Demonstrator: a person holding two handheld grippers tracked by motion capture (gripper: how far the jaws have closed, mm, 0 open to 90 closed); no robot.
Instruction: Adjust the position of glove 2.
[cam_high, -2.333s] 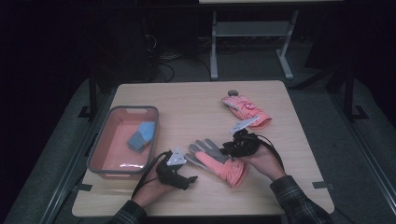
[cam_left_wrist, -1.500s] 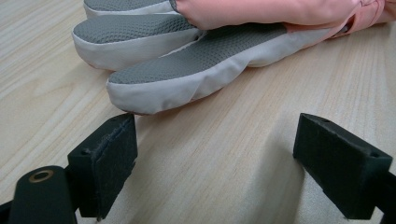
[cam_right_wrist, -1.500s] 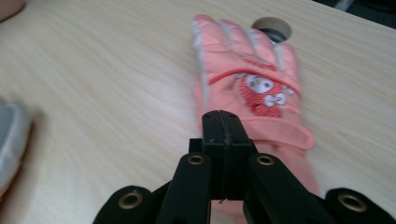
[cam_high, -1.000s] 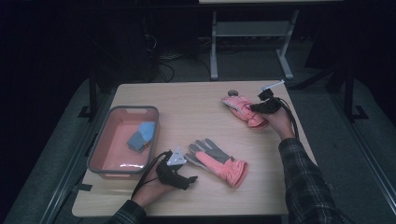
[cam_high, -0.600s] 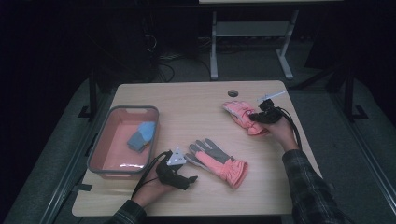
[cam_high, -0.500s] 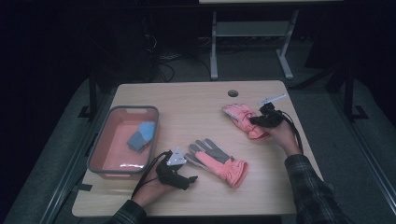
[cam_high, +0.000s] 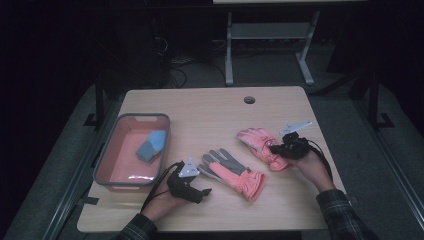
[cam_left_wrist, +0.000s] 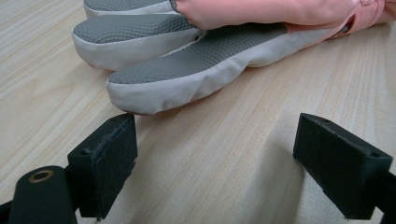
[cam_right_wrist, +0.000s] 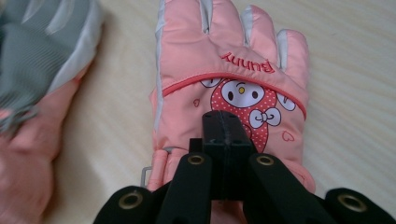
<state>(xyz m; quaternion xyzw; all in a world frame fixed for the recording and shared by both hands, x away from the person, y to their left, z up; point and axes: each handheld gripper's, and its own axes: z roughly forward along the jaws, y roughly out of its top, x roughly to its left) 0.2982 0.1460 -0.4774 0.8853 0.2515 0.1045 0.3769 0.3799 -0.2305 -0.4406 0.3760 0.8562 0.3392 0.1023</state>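
Counter (cam_high: 210, 112) of pale wood fills the middle of the high view, with a round hole (cam_high: 249, 99) near its far edge. A grey tray (cam_high: 107, 155) with a pink floor sits at its left side and holds a blue cloth (cam_high: 151, 145).

Two pink gloves lie on the right half. The near glove (cam_high: 232, 172) is at centre, grey palm up, fingertips toward the tray and cuff toward the lower right. The far glove (cam_high: 263, 145) lies just to its upper right, back up; in the right gripper view it (cam_right_wrist: 231, 102) shows a cartoon face with a bow and the word "Bunny", and the near glove (cam_right_wrist: 42, 88) appears at the left edge of that frame, close beside it but apart.

The right gripper (cam_high: 286, 149) rests at the far glove's cuff end, at the right of the high view. Its fingers (cam_right_wrist: 215, 154) are pressed together over the cuff; whether fabric is pinched between them I cannot tell.

The left gripper (cam_high: 200, 191), at lower centre, sits low over the counter just short of the near glove's fingertips. Its fingers (cam_left_wrist: 105, 161) stand wide apart with bare wood between them, and the glove's grey fingertips (cam_left_wrist: 154, 91) lie just beyond, nearest the left pad.
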